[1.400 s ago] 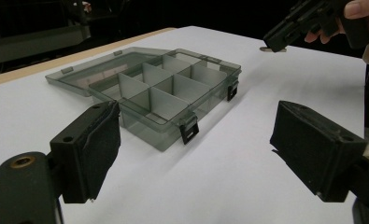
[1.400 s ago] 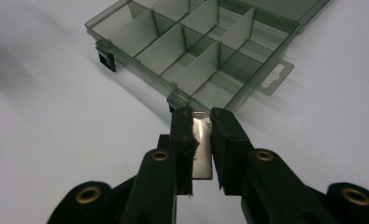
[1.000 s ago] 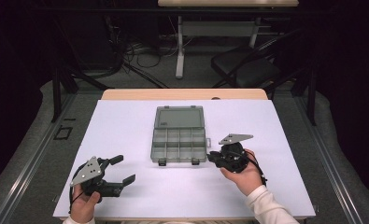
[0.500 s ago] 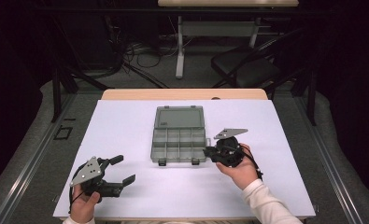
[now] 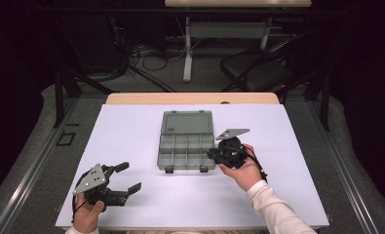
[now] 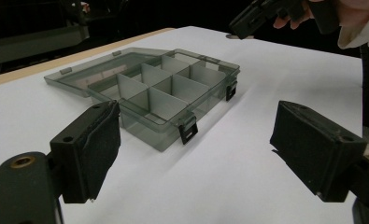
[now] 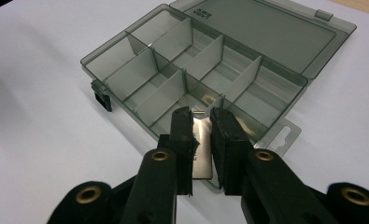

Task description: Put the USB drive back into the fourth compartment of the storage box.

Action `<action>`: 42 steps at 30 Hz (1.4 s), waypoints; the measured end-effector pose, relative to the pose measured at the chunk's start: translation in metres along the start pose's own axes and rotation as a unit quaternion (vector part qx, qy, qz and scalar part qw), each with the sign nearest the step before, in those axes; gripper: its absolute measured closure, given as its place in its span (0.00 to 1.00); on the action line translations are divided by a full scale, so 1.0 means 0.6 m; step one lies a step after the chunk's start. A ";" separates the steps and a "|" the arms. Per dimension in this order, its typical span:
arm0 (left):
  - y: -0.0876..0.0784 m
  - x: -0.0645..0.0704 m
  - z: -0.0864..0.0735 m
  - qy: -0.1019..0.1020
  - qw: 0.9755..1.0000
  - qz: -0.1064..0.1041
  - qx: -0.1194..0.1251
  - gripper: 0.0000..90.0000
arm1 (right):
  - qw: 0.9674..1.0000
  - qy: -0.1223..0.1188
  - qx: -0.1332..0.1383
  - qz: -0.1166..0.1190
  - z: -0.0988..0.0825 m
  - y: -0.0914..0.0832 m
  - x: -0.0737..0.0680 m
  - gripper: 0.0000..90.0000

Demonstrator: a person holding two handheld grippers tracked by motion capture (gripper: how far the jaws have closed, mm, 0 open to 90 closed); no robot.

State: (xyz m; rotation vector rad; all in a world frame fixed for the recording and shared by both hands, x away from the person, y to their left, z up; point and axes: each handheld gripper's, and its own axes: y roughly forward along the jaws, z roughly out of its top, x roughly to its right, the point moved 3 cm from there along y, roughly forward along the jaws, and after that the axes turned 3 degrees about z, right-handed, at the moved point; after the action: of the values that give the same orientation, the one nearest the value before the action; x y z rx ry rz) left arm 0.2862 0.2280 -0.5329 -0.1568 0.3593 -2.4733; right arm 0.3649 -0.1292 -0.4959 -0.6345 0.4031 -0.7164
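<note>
Looked like a lab or recording setup rather than a home. A table (image 5: 131, 204) covered in plain white was ringed by black metal framing (image 5: 58, 92), with the surroundings kept dark. Loose cables (image 5: 136, 53) were left tangled on the grey floor (image 5: 146, 87) behind it, and a second desk (image 5: 239, 4) and a black chair (image 5: 263, 73) were parked farther back.

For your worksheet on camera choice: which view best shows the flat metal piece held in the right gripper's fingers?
The right gripper view: the metal piece sits close up between the shut fingers, over the open organiser box. In the high view the right gripper covers it. The left gripper view shows that gripper far off.
</note>
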 end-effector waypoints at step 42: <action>0.000 -0.001 0.000 -0.001 1.000 0.000 -0.001 0.18 | 0.999 0.007 -0.014 -0.033 0.043 0.074 0.042 0.88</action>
State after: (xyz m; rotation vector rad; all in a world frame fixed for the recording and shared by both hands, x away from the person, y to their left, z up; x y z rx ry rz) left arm 0.2866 0.2285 -0.5330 -0.1588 0.3607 -2.4737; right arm 0.4177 -0.1107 -0.5091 -0.6719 0.4079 -0.7801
